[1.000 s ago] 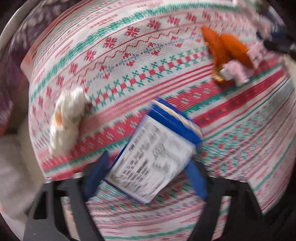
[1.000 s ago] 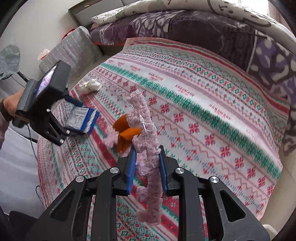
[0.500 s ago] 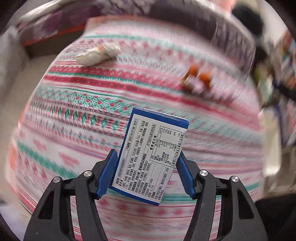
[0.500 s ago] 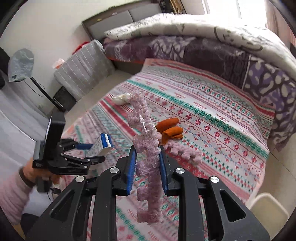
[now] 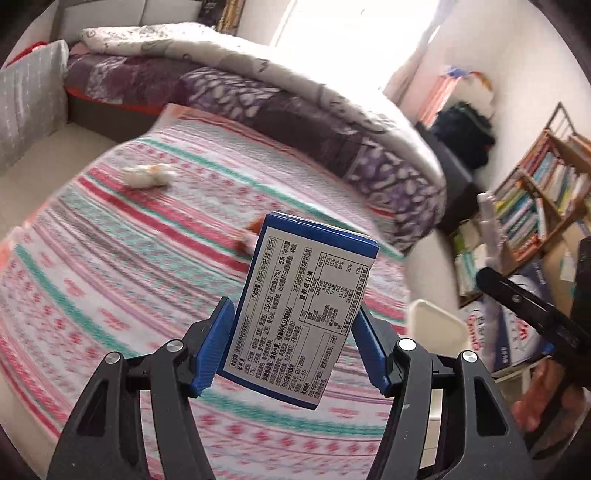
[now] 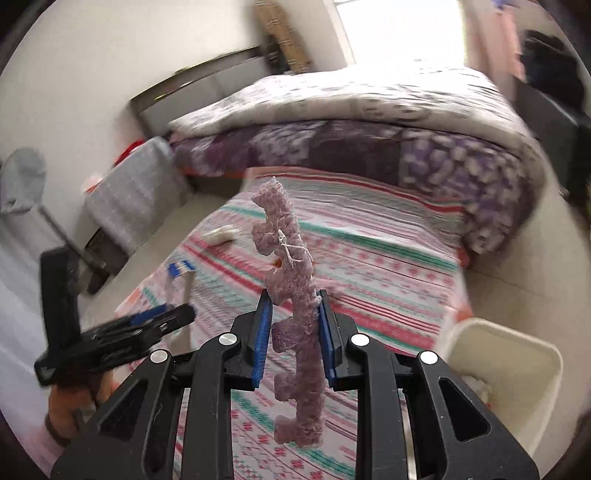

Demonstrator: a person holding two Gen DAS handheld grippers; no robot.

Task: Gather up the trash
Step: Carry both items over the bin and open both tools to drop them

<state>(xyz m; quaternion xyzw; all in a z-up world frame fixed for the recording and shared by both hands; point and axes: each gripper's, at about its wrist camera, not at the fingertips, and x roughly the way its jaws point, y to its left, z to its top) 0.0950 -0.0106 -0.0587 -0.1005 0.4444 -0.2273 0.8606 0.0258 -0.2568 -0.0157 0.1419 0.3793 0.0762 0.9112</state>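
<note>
Carrying is the step in hand: the left gripper has its jaws clamped on the blue snack box, the right gripper has its jaws tight on a limp pink knitted strip, both above the bed. Best to bring each fully over the white bin beside the bed's near corner before letting go, the dangling strip lowered inside the rim first.

A bedroom in a home. A bed fills most of both views, spread with a striped pink, red and green patterned cover, and a bundled purple-and-white duvet lies across its far end by the headboard. A crowded bookshelf stands against the wall, and a bright window lights the room.
</note>
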